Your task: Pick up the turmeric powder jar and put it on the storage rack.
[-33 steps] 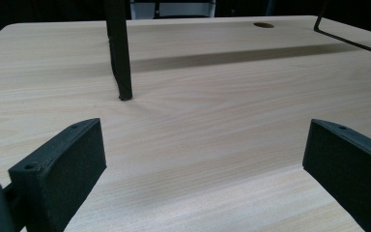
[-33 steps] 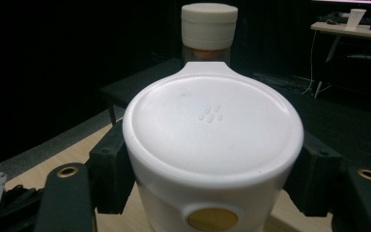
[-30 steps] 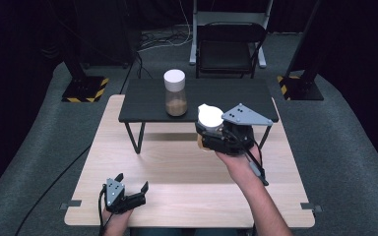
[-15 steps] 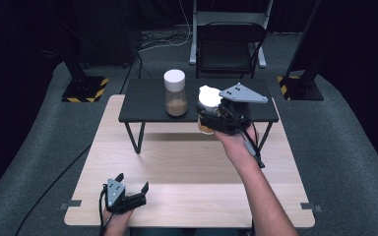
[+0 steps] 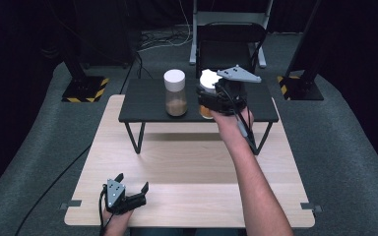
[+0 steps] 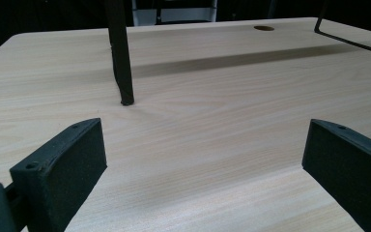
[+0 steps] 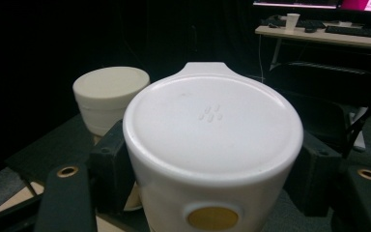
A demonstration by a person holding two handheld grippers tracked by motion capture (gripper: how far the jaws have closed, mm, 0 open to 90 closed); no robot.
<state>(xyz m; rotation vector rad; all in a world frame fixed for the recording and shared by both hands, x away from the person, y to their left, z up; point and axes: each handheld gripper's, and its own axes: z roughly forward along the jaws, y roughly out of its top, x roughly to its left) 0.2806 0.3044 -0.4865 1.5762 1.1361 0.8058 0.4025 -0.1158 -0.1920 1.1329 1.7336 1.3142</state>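
Note:
My right gripper is shut on a white-lidded jar with orange-brown contents, held over the small black raised table. In the right gripper view the jar's white lid sits between the two black jaws, close to the camera. A second white-lidded jar with brown contents stands upright on the black table just left of the held one; its lid appears behind and to the left. My left gripper rests open near the front left edge of the wooden table, nothing between its fingers.
The black table's thin metal legs stand on the wooden table. Beyond the tables are a black chair, dark stands with yellow-striped bases and grey carpet. A desk with a cup shows far off.
My right gripper has carried the jar away from me and up, from above the wooden table to over the black table beside the other jar. The left gripper has stayed put.

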